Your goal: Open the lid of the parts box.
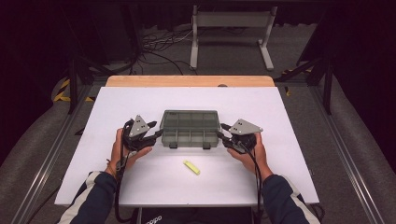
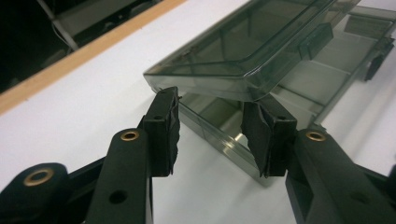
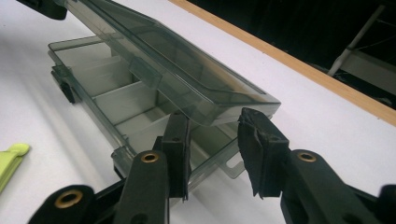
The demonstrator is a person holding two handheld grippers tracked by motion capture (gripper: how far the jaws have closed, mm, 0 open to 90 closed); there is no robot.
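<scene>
A smoky clear compartment box (image 1: 190, 122) lies mid-table with its lid partly raised. My left gripper (image 1: 156, 129) is at its left end and my right gripper (image 1: 222, 130) at its right end, both held by hands. In the left gripper view the jaws of the left gripper (image 2: 210, 121) stand open with their tips just under the lid (image 2: 243, 46), the corner of the base (image 2: 322, 70) between them. The right gripper (image 3: 217, 140) is open too, its tips under the lid's (image 3: 173, 60) corner over the divided base (image 3: 107, 93). Whether the lid rests on the tips is unclear.
A small yellow-green piece (image 1: 191, 167) lies on the white table (image 1: 140, 102) in front of the box, also at the left edge of the right gripper view (image 3: 10, 158). A wooden strip (image 1: 187, 80) marks the far edge. A white stand (image 1: 231, 21) and cables (image 1: 159, 44) are on the floor beyond.
</scene>
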